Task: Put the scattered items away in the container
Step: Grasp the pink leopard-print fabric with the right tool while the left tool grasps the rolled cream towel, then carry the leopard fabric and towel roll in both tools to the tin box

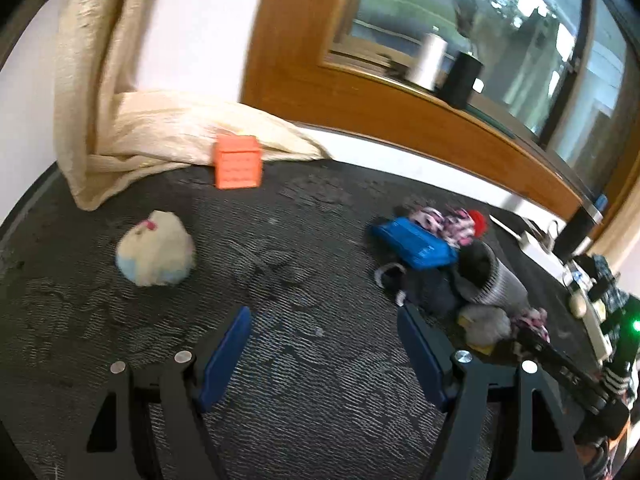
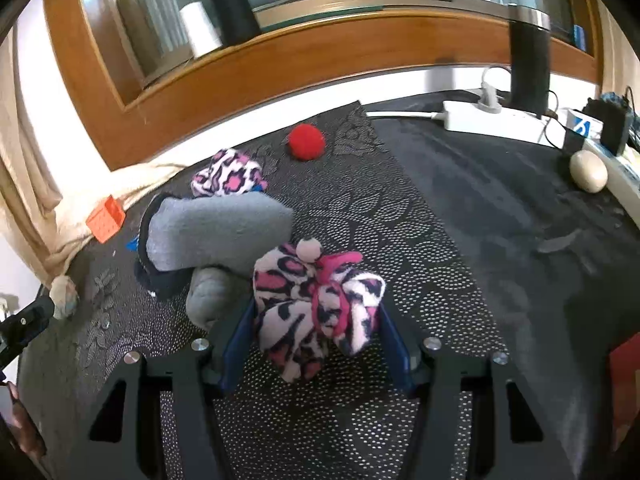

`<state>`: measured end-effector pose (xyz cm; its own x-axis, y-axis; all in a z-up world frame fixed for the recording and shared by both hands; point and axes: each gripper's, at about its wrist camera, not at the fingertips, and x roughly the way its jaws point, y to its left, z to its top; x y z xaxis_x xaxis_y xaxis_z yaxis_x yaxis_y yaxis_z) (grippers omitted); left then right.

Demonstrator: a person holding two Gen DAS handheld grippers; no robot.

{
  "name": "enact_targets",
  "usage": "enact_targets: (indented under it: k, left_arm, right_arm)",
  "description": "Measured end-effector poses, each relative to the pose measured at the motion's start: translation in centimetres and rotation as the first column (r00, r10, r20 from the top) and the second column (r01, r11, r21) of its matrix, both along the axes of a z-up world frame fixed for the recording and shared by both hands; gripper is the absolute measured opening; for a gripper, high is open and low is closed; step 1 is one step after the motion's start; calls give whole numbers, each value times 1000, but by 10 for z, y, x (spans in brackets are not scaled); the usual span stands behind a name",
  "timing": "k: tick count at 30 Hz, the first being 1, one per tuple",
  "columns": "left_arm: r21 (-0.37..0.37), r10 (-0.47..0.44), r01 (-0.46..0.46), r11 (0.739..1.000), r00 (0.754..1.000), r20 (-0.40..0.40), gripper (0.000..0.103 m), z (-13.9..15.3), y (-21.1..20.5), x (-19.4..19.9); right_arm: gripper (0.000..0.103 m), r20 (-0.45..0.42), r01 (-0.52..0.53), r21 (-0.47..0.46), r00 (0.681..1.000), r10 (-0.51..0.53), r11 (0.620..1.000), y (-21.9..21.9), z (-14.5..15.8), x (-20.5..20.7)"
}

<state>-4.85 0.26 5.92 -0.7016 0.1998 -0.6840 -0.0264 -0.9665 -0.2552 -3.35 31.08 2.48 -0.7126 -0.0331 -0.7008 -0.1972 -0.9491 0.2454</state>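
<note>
— How far along?
— Barely. Right claw (image 2: 316,336) is clamped around a leopard-print sock bundle (image 2: 316,312); left claw (image 1: 324,356) gapes empty. Orange basket (image 1: 238,162), far ahead, looks unfilled.
— And the rest?
— Red ball (image 2: 307,141), plush chick (image 1: 156,254) lie scattered.

Dark patterned carpet (image 1: 320,240) below a wood-framed window (image 1: 460,28), cream curtain (image 1: 100,80).

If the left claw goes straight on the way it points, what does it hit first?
Probably just bare carpet: nothing lies between the left claw fingers or straight ahead. The plush toy sits left, the blue box right.
</note>
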Motion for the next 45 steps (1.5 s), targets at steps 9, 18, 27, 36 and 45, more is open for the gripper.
enact_targets:
  k: [9,18,27,36,45]
  left_arm:
    - [-42,191,-192,981,981,-30,88,-4,-57,-15]
    - [-117,261,-260,959,965,-10,88,-24,-87,-39]
    - [-173,268,-251,952,960,80,88,-49,-99,-76]
    - [-164,274,-254,953,955,110,88,-63,-106,-90]
    - [-113,222,-214,970,973,66,69,-49,-97,-75]
  right_arm:
    - [63,1,17,-9,1000,-17,1000,4,-2,1]
    - [63,-3,13,-14,1000,-13,1000,4,-2,3]
    - [63,-3,9,-10,1000,-9,1000,2,-2,2]
    - [63,-11,10,3,1000,-10,1000,1,-1,3]
    - [63,-21,10,12,1000,-10,1000,1,1,4]
